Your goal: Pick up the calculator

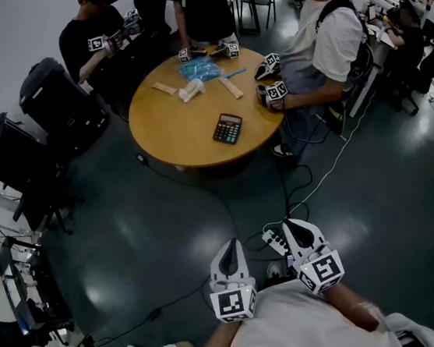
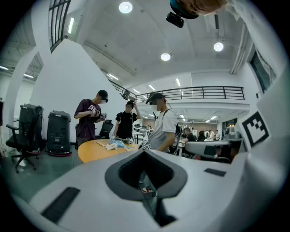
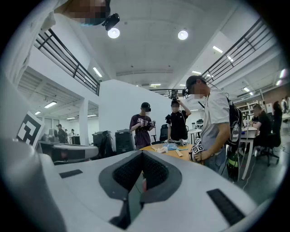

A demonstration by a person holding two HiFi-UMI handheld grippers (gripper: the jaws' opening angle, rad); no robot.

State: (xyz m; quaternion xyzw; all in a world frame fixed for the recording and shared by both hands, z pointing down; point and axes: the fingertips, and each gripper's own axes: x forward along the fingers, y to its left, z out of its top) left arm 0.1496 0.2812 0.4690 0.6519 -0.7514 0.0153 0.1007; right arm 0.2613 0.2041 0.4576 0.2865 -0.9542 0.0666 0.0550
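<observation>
Lying far off on table (image 1: 166, 128), calculator (image 1: 227, 128), detail unreadable; L claw (image 1: 229, 243), R claw (image 1: 287, 223) closed, empty.

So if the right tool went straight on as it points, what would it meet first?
Nothing near: the right tool faces open floor. Probably the edge of the round table first, by the person in white, though depth is unclear.

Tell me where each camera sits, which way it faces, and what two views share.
Head view: on the person's head, facing down and forward at the round table with the calculator; left gripper, right gripper and the wearer's shirt show below.
Left gripper view: on the left gripper, facing that table; shut jaws below.
Right gripper view: on the right gripper, facing likewise; shut jaws below.
Shared: both gripper views see the table and a standing person in white.
</observation>
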